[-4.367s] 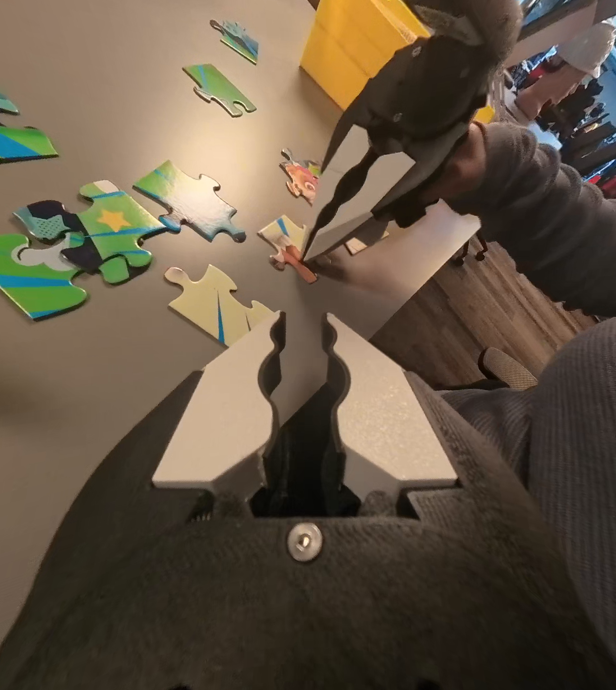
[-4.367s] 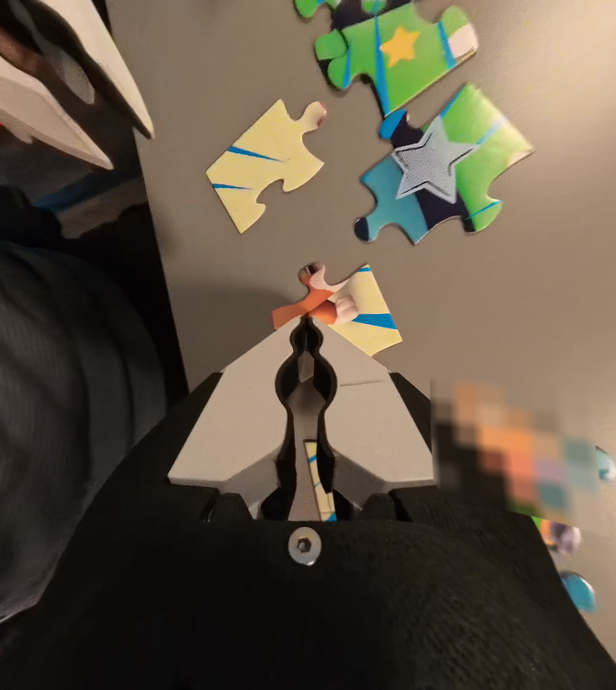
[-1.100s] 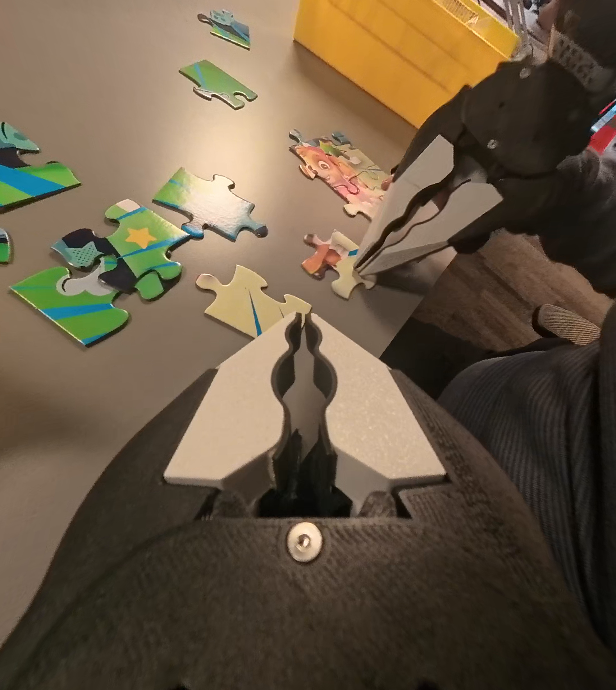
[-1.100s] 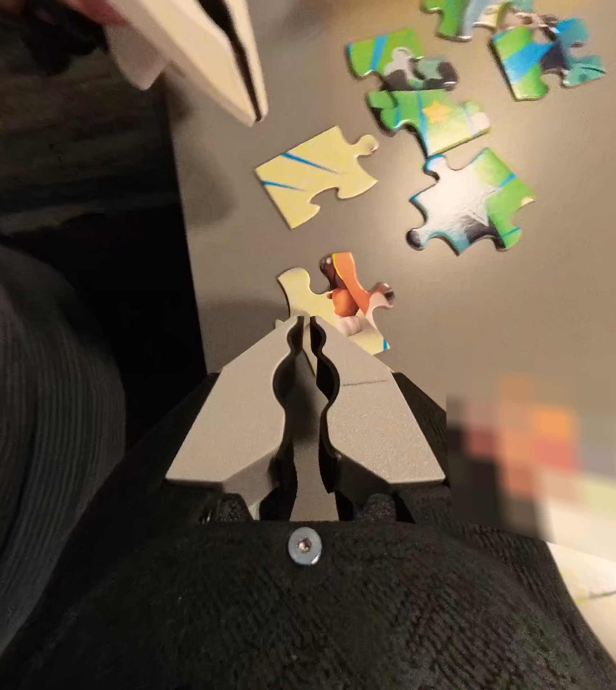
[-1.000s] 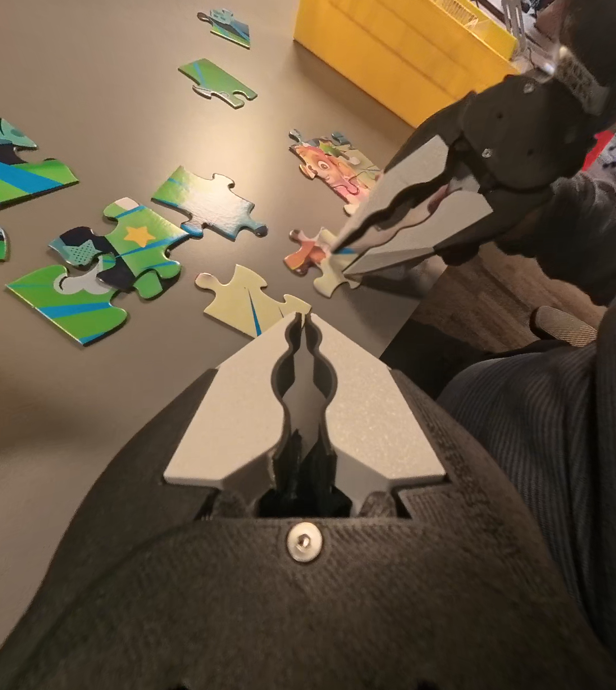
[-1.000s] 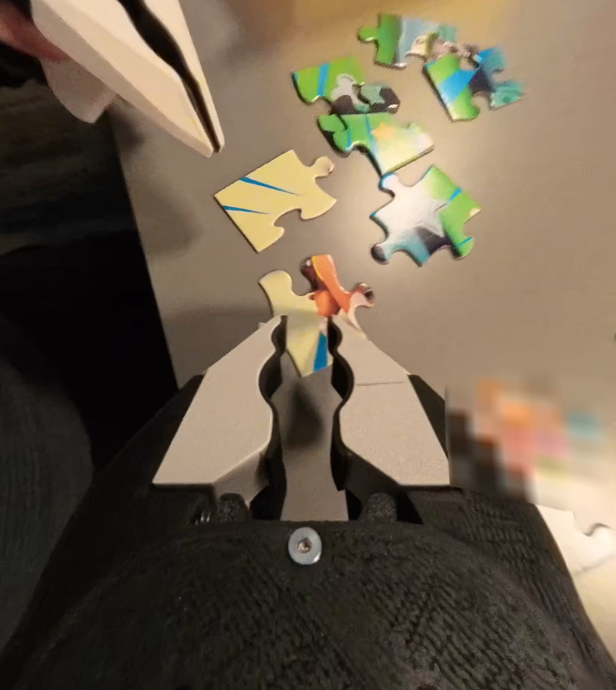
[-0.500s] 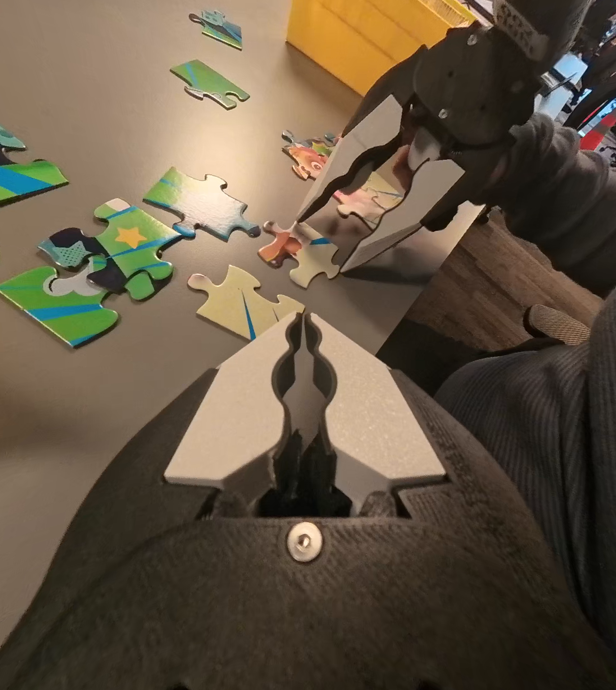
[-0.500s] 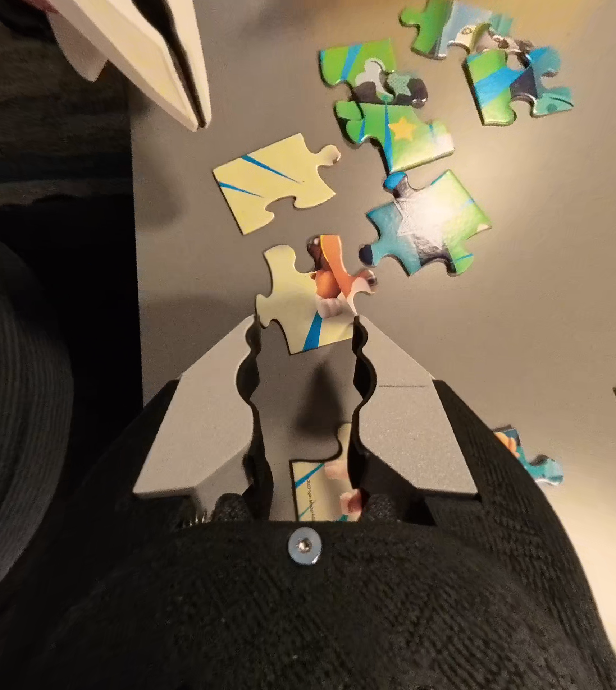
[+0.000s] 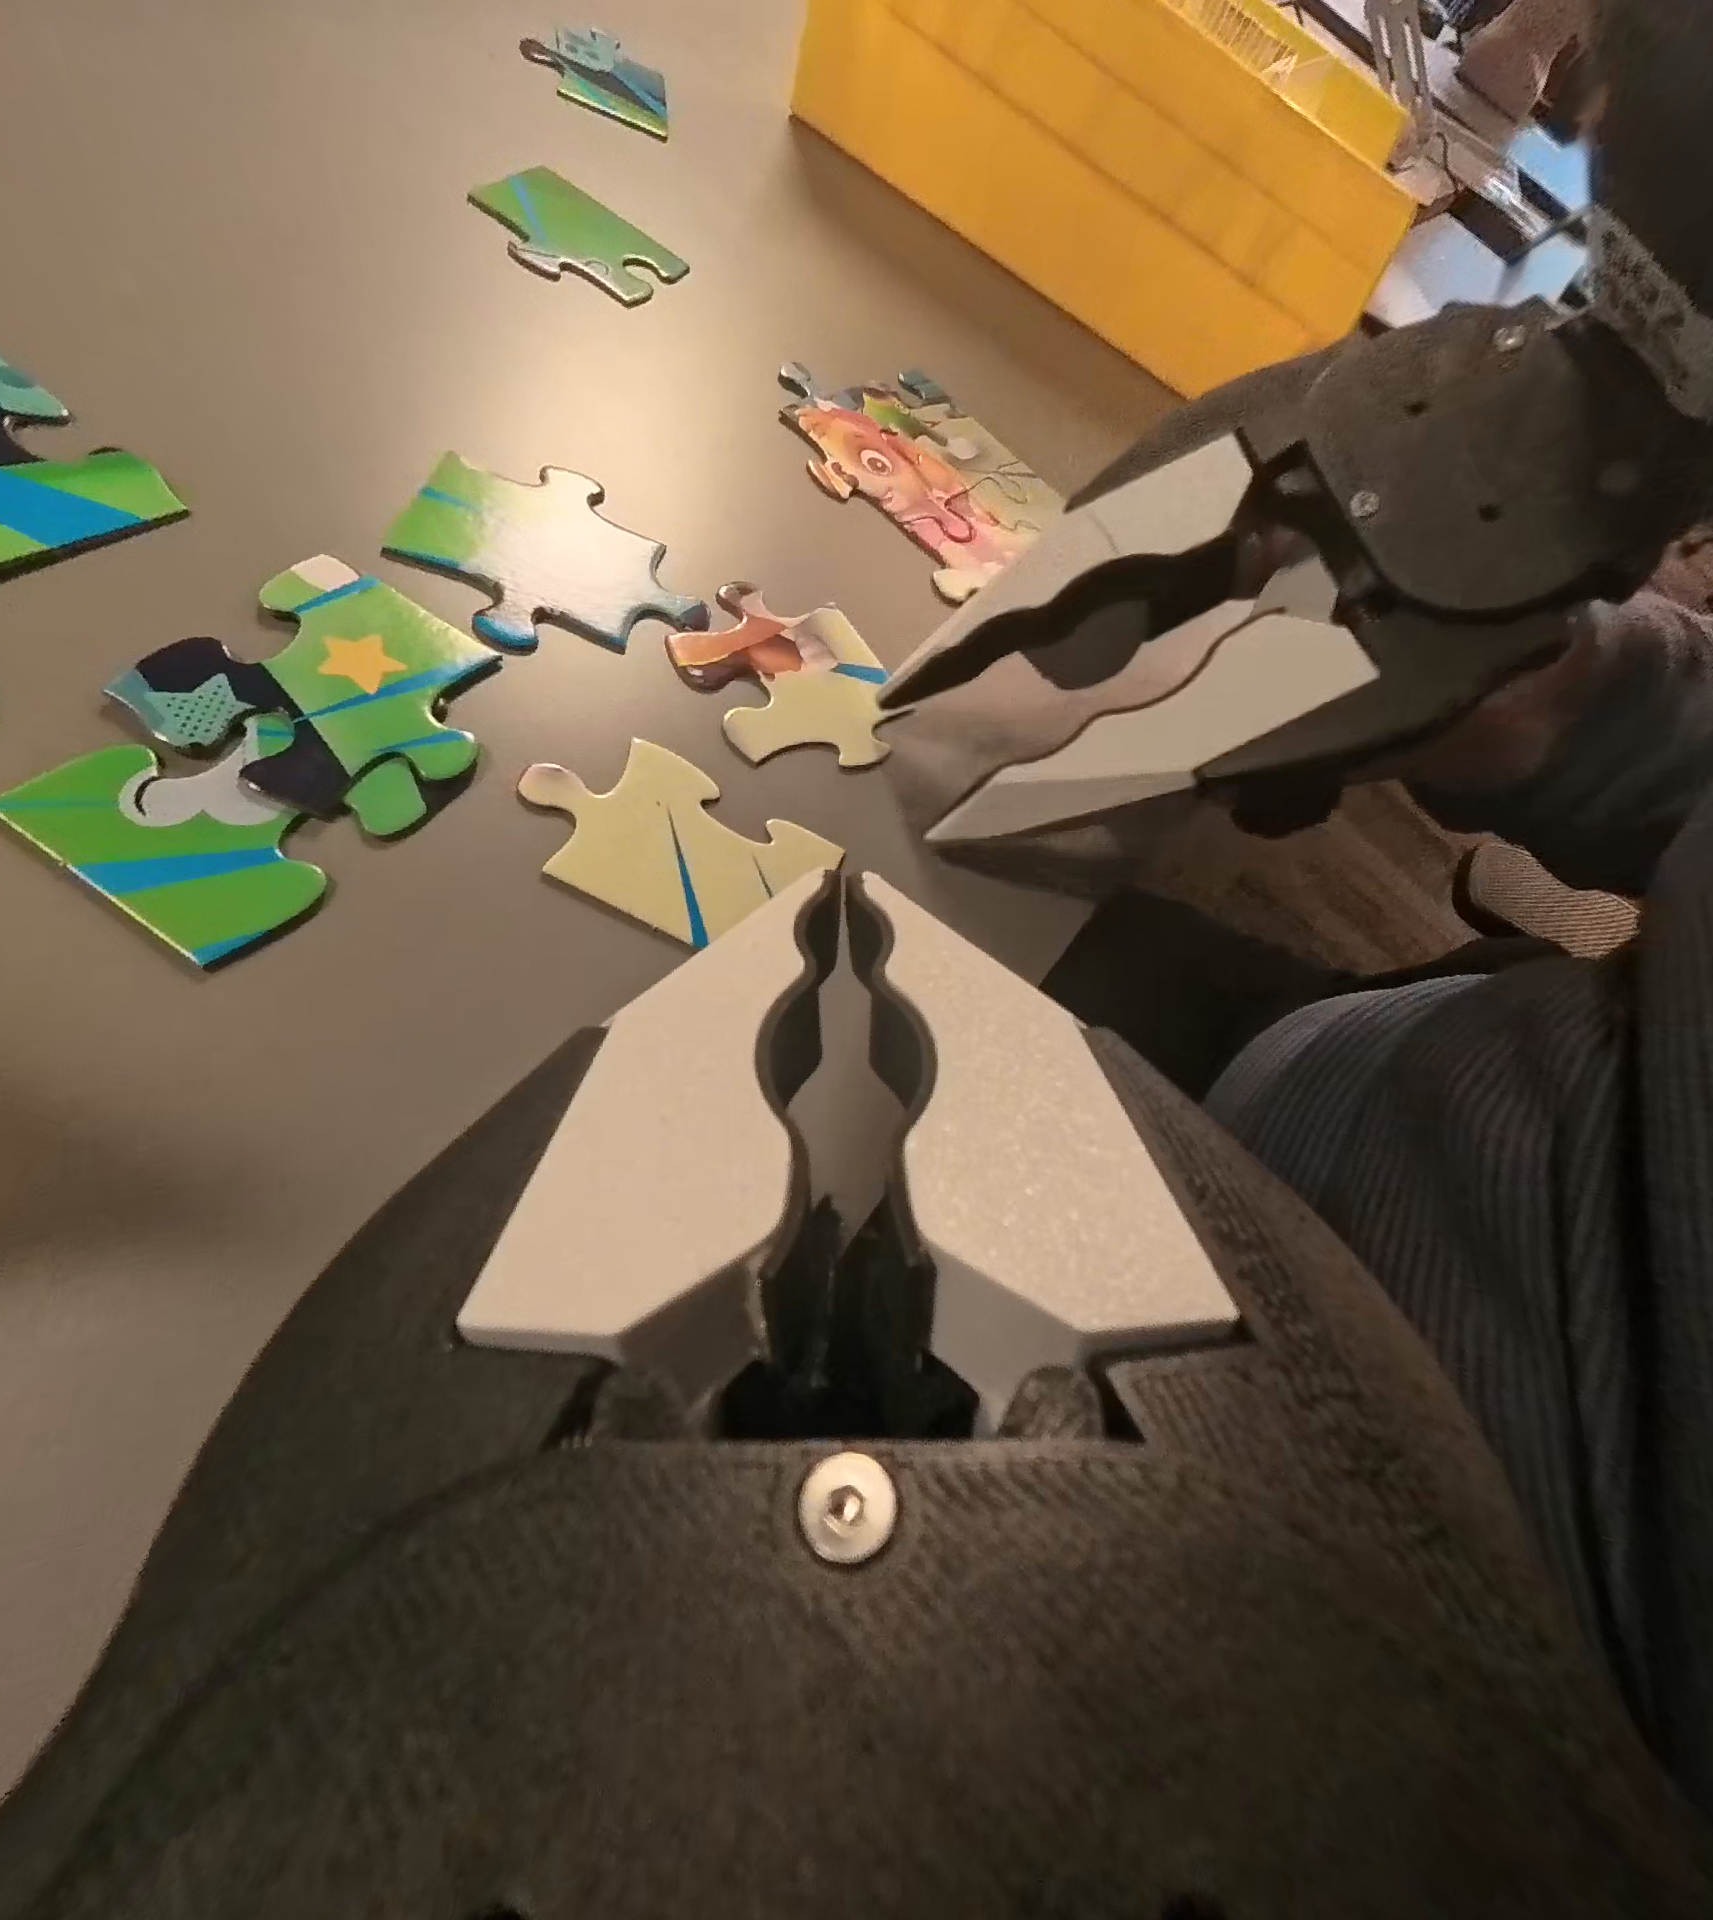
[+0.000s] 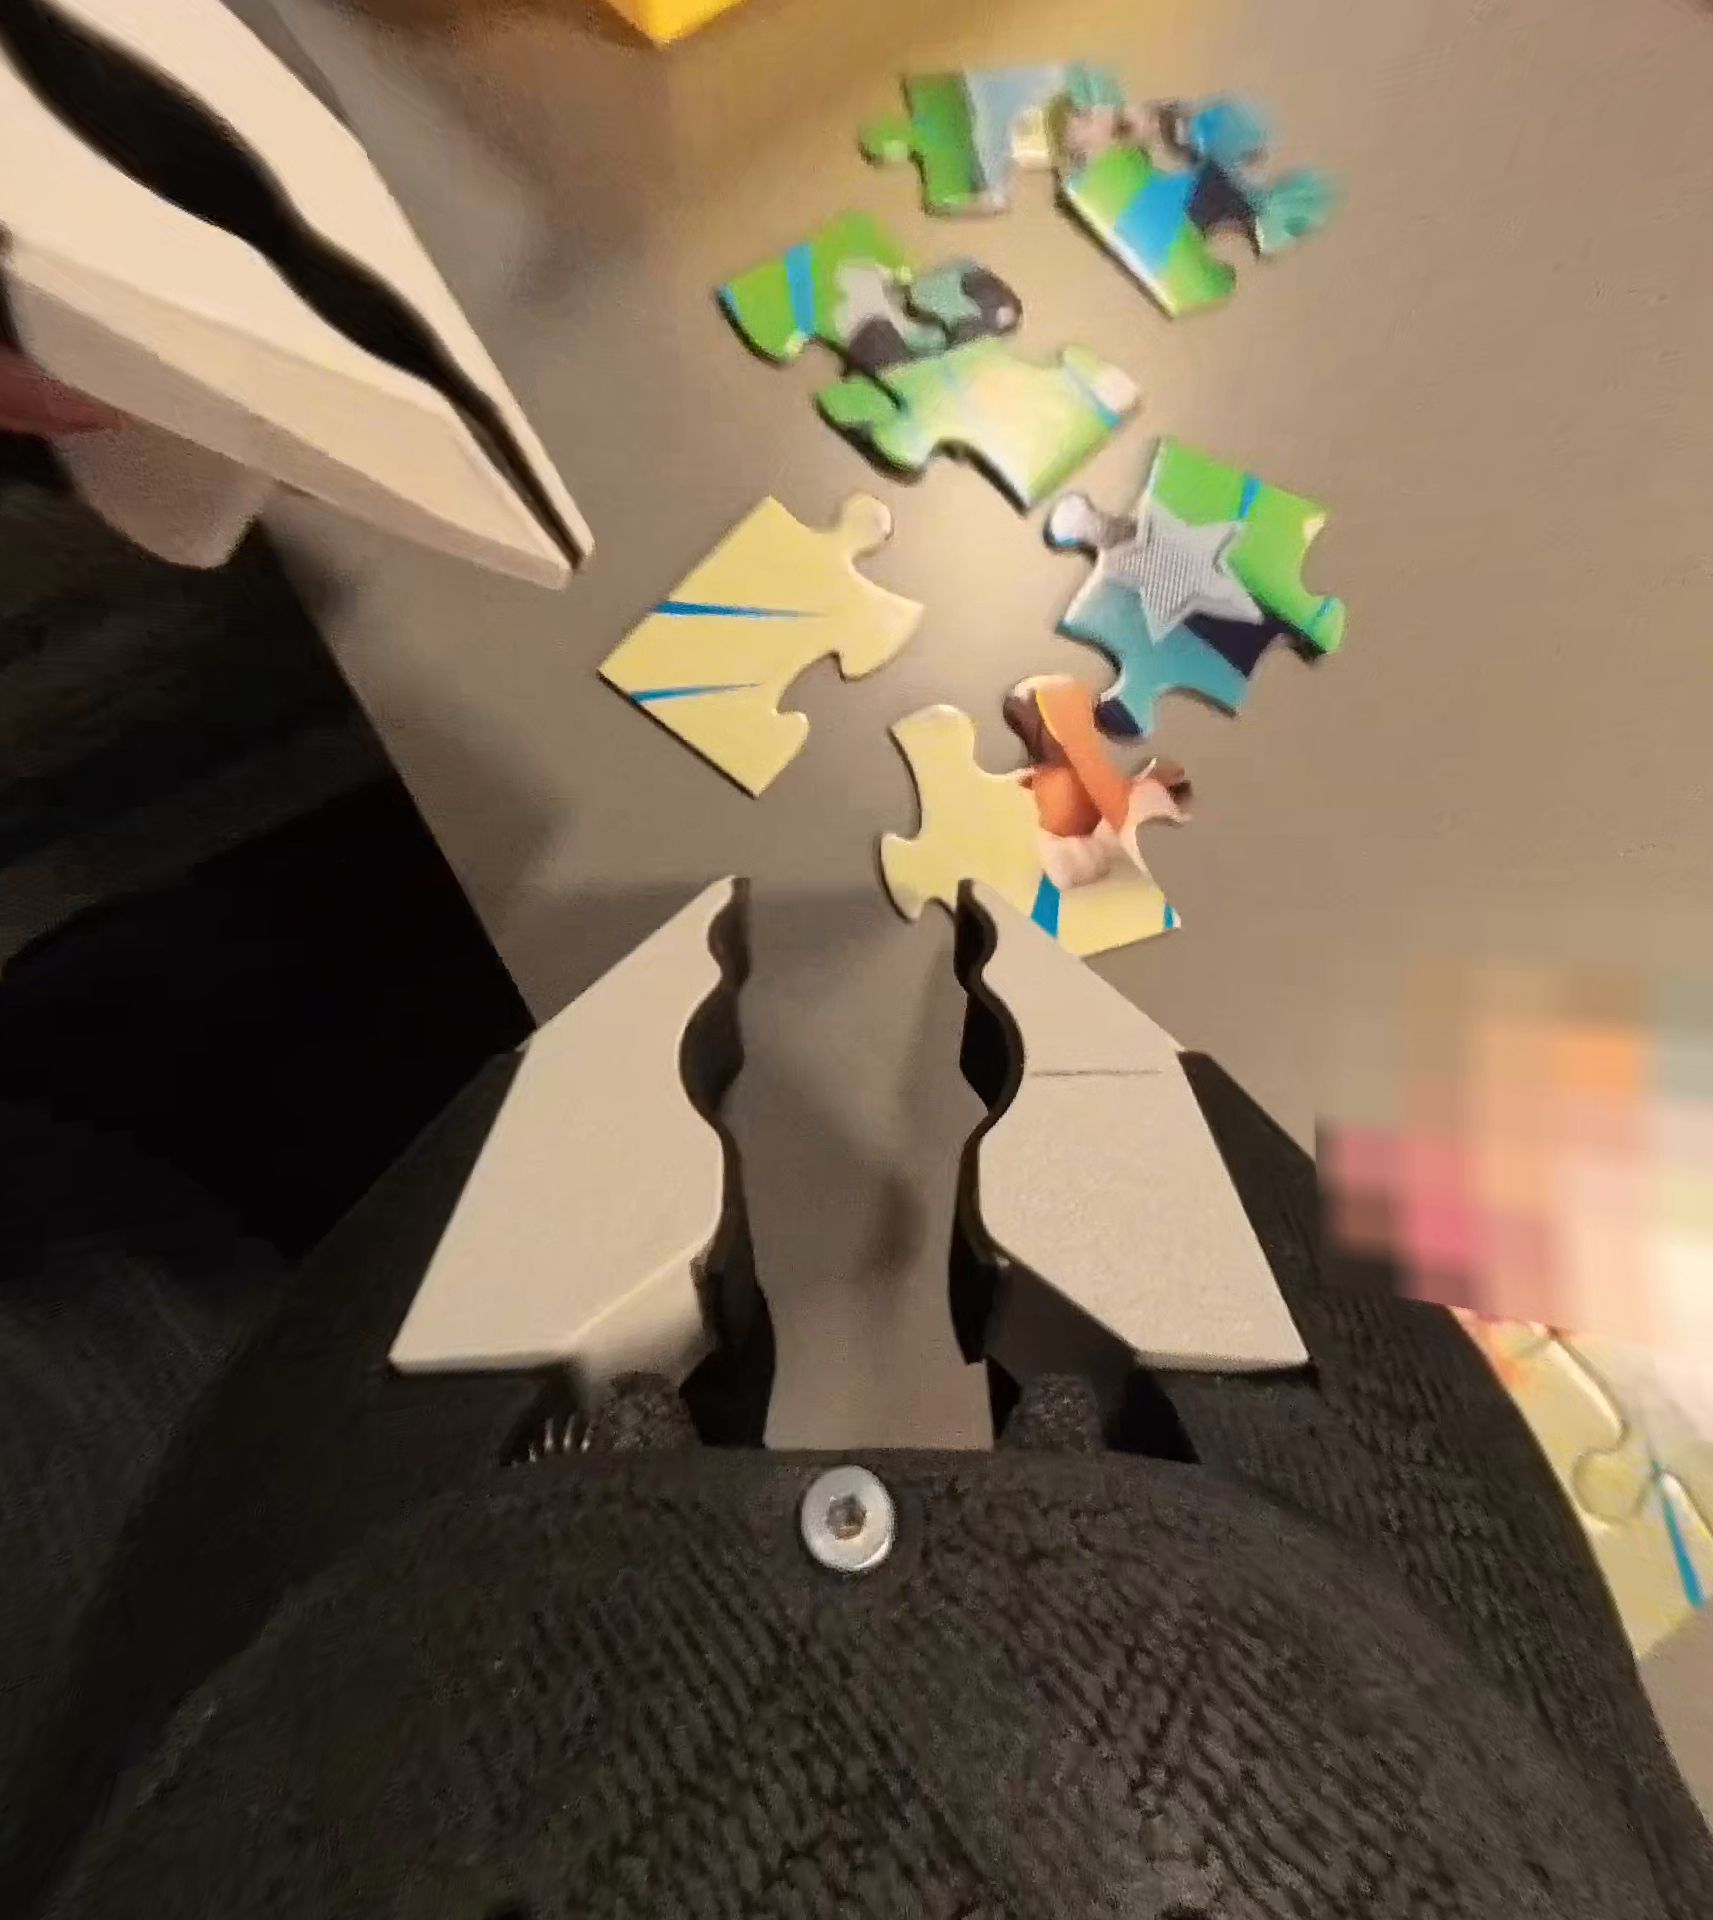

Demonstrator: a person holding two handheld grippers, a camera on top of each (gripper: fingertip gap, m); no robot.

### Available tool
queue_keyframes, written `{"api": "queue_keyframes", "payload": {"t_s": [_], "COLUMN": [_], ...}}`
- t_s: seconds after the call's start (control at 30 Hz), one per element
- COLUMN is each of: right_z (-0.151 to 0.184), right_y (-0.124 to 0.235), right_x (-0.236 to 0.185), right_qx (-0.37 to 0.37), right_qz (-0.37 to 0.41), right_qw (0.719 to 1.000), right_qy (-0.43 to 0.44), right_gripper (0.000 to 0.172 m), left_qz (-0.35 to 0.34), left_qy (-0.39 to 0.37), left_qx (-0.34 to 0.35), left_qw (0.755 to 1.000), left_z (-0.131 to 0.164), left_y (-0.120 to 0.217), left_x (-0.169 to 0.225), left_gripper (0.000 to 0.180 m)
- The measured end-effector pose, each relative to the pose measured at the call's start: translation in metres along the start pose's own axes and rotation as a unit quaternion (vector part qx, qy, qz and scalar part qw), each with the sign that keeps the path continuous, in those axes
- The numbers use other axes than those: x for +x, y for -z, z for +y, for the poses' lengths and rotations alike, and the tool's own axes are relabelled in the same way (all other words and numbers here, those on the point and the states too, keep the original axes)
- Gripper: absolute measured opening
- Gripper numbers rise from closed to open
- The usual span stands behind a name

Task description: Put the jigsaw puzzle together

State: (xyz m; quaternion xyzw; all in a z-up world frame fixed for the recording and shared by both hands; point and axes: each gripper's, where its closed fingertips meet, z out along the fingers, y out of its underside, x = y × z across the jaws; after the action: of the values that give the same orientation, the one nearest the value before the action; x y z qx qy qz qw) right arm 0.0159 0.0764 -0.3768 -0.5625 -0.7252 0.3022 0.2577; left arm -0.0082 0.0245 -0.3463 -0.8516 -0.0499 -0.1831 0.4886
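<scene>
Right gripper (image 10: 847,904), fingers now spread and empty, drawn back from orange-and-yellow piece (image 10: 1028,821), released flat on table (image 10: 1454,520) near its edge. Left gripper (image 9: 844,883) unchanged: pressed together, empty, above pale yellow piece (image 9: 654,831).

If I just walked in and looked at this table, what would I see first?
Probably the bright puzzle pieces scattered flat on the grey table, above all the green one with a yellow star left of the middle. Next, the big yellow box at the far edge. Near the front edge, the right gripper hangs open beside a pale yellow piece with an orange figure.
</scene>
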Motion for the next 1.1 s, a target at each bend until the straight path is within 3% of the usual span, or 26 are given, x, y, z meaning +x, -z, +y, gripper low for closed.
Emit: {"api": "queue_keyframes", "payload": {"t_s": [0.07,0.27,0.43,0.6,0.67,0.73,0.83,0.97,1.1], "right_z": [-0.009,-0.008,0.001,0.009,0.009,-0.001,-0.016,-0.03,-0.018], "right_y": [0.005,-0.003,-0.004,0.012,0.017,0.02,0.031,0.08,0.102], "right_x": [0.003,0.027,0.029,-0.012,-0.013,0.002,0.065,0.161,0.221], "right_qx": [0.036,0.024,-0.016,-0.049,-0.046,-0.015,0.055,0.172,0.233], "right_qz": [-0.017,-0.083,-0.104,-0.189,-0.185,-0.151,0.005,0.223,0.29], "right_qw": [0.999,0.996,0.994,0.981,0.981,0.988,0.998,0.959,0.928], "right_qy": [0.017,-0.017,-0.011,0.003,0.015,0.011,0.033,0.039,-0.015], "right_gripper": [0.039,0.071,0.068,0.059,0.059,0.059,0.064,0.062,0.056], "left_qz": [-0.001,-0.003,-0.003,-0.002,-0.001,-0.001,-0.01,-0.043,-0.078], "left_qy": [-0.002,-0.002,-0.003,0.002,0.002,0.0,-0.006,-0.017,-0.019], "left_qx": [0.001,0.002,0.002,0.004,0.005,0.008,0.02,0.058,0.1], "left_qw": [1.0,1.0,1.0,1.0,1.0,1.0,1.0,0.997,0.992], "left_z": [-0.001,-0.001,-0.001,-0.002,-0.003,-0.005,-0.01,-0.02,-0.031], "left_y": [0.002,0.004,0.003,0.004,0.004,0.003,0.004,0.01,0.021], "left_x": [0.0,0.0,0.001,-0.001,-0.001,-0.001,-0.003,-0.011,-0.02], "left_gripper": [0.0,0.0,0.0,0.0,0.0,0.0,0.0,0.002,0.003]}}
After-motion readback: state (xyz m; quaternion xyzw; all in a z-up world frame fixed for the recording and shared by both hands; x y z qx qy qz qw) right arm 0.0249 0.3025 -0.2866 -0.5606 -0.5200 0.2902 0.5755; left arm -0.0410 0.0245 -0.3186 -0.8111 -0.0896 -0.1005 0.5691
